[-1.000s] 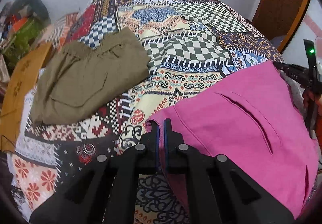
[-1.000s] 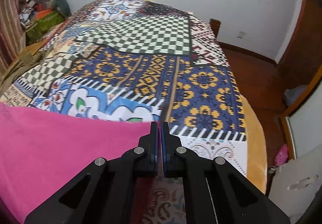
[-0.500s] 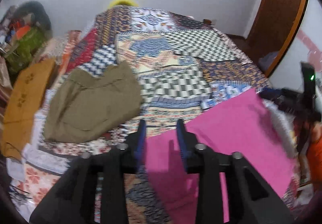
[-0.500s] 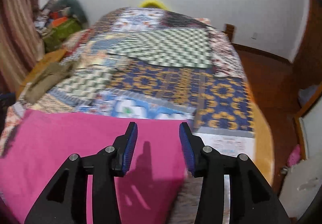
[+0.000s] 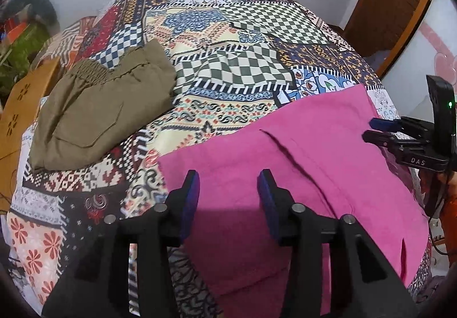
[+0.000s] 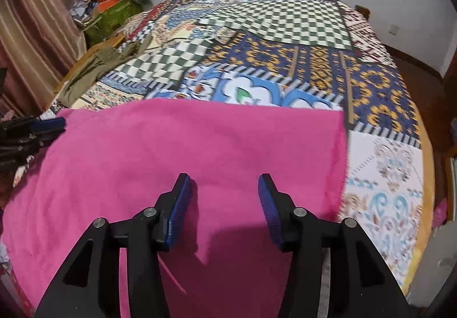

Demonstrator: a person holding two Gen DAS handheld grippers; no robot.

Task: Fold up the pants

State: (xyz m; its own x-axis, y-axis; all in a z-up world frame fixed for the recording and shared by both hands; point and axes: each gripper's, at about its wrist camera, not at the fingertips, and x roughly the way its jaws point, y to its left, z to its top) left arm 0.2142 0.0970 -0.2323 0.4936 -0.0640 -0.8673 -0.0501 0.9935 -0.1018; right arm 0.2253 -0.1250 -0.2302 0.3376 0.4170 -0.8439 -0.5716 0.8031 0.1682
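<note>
The pink pants [image 5: 300, 172] lie flat on the near part of the patchwork bedspread [image 5: 228, 61], a slanted pocket slit facing up. They also fill the near half of the right wrist view [image 6: 185, 152]. My left gripper [image 5: 228, 198] is open and empty, hovering over the pants' near left corner. My right gripper [image 6: 225, 201] is open and empty above the pants' right part. In the left wrist view the right gripper [image 5: 400, 138] shows at the pants' far right edge.
Folded olive pants [image 5: 100, 115] lie on the bed's left side, also seen far left in the right wrist view [image 6: 94, 72]. Brown cardboard [image 5: 20, 109] lies beyond them at the bed edge. Clutter [image 6: 114, 1] sits by the wall. Wooden floor [image 6: 428, 95] runs along the right.
Both grippers were shut on the pink pants' edge one second ago. They have opened, let the pants go and lifted back a little. The pants now rest flat on the bed.
</note>
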